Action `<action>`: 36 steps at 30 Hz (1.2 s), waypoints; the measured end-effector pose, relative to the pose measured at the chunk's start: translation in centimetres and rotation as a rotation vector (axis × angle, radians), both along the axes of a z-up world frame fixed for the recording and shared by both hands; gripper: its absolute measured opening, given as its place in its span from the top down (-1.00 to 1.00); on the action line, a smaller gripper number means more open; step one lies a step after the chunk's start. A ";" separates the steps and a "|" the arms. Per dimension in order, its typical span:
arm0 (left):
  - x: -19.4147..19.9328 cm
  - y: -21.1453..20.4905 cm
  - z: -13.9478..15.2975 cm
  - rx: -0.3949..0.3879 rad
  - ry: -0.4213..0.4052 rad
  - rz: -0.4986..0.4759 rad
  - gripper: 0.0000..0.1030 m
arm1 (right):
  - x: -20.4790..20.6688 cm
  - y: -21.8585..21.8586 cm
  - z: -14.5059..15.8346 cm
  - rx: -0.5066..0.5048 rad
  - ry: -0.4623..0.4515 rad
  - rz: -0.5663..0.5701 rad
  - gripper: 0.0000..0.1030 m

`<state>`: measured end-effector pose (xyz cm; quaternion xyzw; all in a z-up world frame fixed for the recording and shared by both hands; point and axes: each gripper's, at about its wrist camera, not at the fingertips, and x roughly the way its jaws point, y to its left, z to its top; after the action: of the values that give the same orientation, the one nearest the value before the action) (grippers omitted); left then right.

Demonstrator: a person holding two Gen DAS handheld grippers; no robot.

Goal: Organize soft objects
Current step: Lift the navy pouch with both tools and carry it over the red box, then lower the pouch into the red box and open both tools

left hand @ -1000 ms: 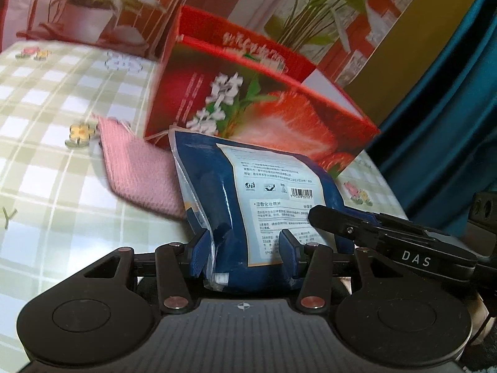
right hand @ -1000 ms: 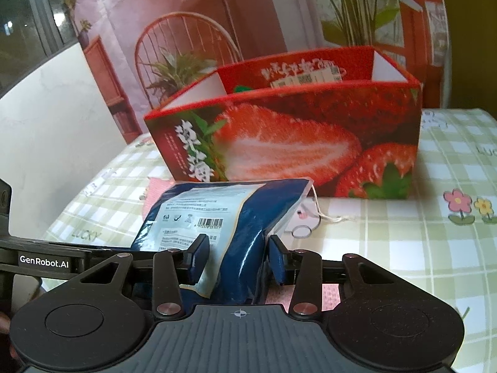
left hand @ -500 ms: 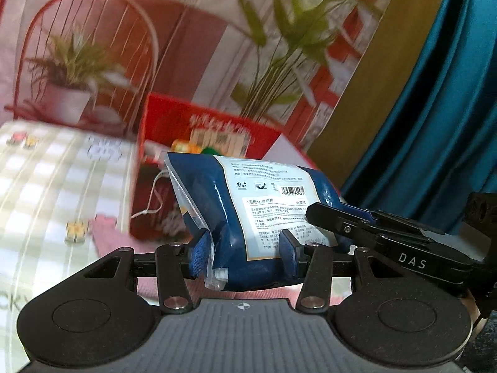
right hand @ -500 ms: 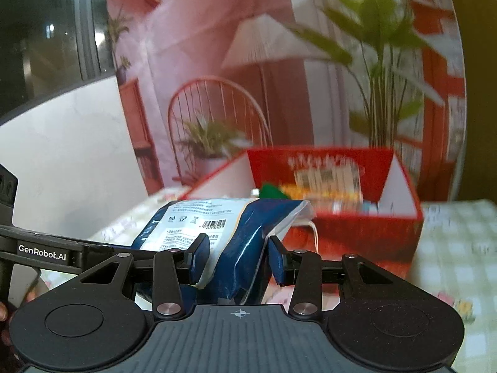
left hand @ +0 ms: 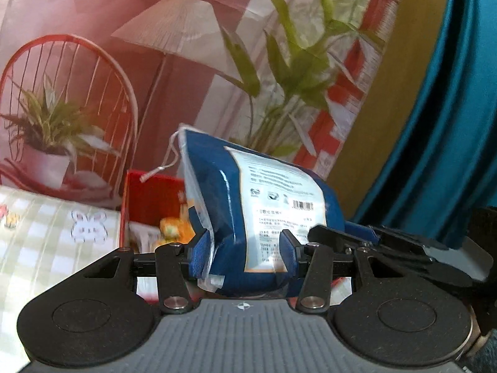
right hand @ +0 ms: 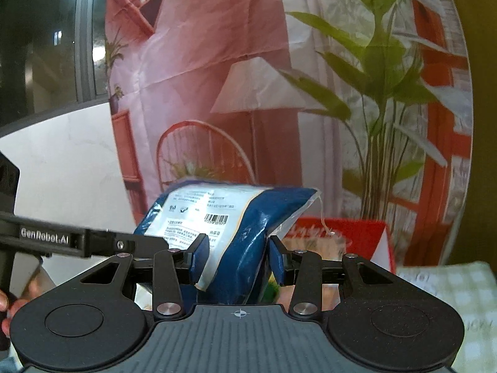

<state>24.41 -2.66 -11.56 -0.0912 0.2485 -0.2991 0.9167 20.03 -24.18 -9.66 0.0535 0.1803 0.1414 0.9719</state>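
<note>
A soft blue packet with a white printed label hangs in the air, held from both ends. My left gripper is shut on one end of it; the other gripper's black arm reaches in from the right. In the right wrist view the same blue packet sits between the blue pads of my right gripper, which is shut on it. A white string dangles from the packet's corner. The red strawberry box lies below and behind the packet, open at the top, with several packets inside; the same red box shows past the packet's right end.
A green-checked tablecloth covers the table left of the box and also shows as tablecloth at the right. A printed backdrop with chair, lamp and plants stands behind. A teal curtain hangs at the right. A person's fingers show at the left edge.
Both grippers have risen with the blue packet, from the table in front of the box to above its open top. The pink cloth has dropped out of view.
</note>
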 end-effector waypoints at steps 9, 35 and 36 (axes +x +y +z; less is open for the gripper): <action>7.0 -3.0 -1.9 0.037 0.107 0.011 0.01 | 7.7 -1.2 -1.2 -0.052 0.051 -0.072 0.24; 11.5 -5.6 -8.4 0.114 0.268 0.044 0.00 | 15.6 -0.3 -9.0 -0.170 0.388 -0.180 0.23; 11.4 -5.7 -8.3 0.118 0.262 0.043 0.00 | 15.7 -0.3 -9.0 -0.176 0.390 -0.178 0.23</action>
<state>35.80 -8.34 -19.83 -0.0806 0.3814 -0.2499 0.8863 35.69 -24.48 -18.65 0.0103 0.3707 0.0257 0.9283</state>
